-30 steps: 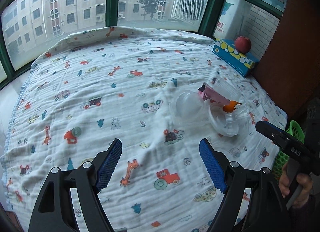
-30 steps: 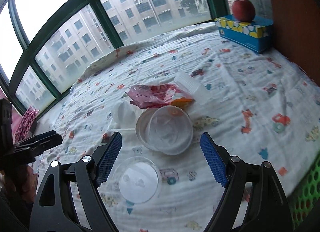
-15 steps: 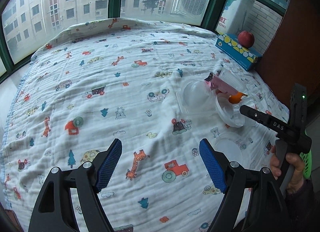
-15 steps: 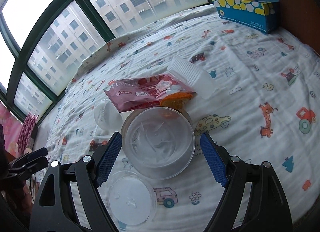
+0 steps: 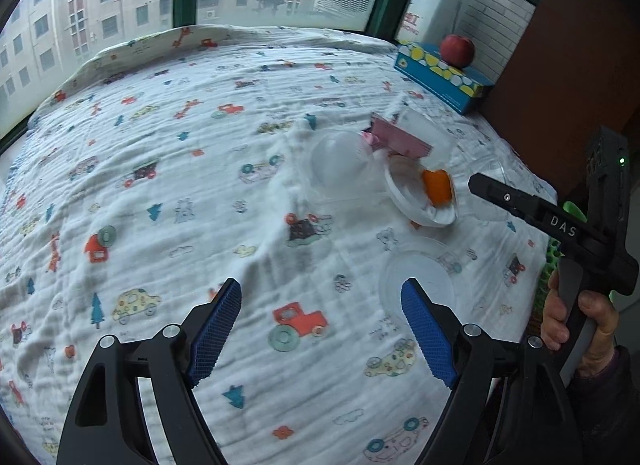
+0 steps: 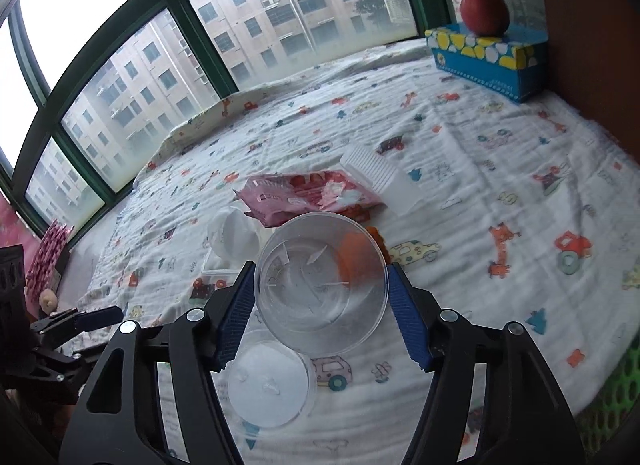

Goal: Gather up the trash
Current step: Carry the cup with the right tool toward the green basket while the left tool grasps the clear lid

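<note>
Clear thin plastic is our worry: the right gripper (image 6: 322, 301) has just been closing on the round tub (image 6: 320, 285), its pads now at the tub's sides, and we judge the wall could buckle or slip free; the left gripper (image 5: 320, 329) hangs open and empty. Beside the tub lie its lid (image 6: 270, 383) and a pink wrapper (image 6: 312, 195), on a cartoon-print sheet (image 6: 500, 169) below wide windows (image 6: 280, 21); a green basket (image 6: 624, 381) sits at the sheet's edge.
</note>
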`<state>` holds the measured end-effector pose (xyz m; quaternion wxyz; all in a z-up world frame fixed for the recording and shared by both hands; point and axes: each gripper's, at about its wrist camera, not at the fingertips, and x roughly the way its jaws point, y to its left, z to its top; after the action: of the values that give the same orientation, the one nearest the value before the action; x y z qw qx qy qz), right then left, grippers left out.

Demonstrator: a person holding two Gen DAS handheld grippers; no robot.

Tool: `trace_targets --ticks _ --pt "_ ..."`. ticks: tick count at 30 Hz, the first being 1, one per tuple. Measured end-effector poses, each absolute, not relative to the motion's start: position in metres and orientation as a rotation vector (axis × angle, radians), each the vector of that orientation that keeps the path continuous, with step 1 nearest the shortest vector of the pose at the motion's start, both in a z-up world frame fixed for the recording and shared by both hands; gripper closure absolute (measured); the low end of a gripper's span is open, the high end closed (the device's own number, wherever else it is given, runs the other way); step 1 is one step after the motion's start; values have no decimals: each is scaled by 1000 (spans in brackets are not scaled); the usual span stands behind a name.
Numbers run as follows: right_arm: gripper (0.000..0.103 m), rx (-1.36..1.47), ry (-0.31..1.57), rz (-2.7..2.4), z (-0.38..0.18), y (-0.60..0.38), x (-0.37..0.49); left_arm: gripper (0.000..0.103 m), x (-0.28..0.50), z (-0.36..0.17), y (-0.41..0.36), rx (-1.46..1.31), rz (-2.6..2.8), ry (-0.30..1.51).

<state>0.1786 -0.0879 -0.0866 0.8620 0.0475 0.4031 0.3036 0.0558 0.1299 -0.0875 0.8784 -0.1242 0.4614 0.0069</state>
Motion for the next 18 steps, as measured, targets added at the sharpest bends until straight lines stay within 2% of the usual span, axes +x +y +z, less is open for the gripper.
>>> trace_targets --ticks 10,18 --pt "38 164 757 542 -55 -147 138 12 72 -111 60 -136 -160 1034" --pt "38 208 713 452 -43 -193 112 10 92 -128 26 -28 -206 1058"
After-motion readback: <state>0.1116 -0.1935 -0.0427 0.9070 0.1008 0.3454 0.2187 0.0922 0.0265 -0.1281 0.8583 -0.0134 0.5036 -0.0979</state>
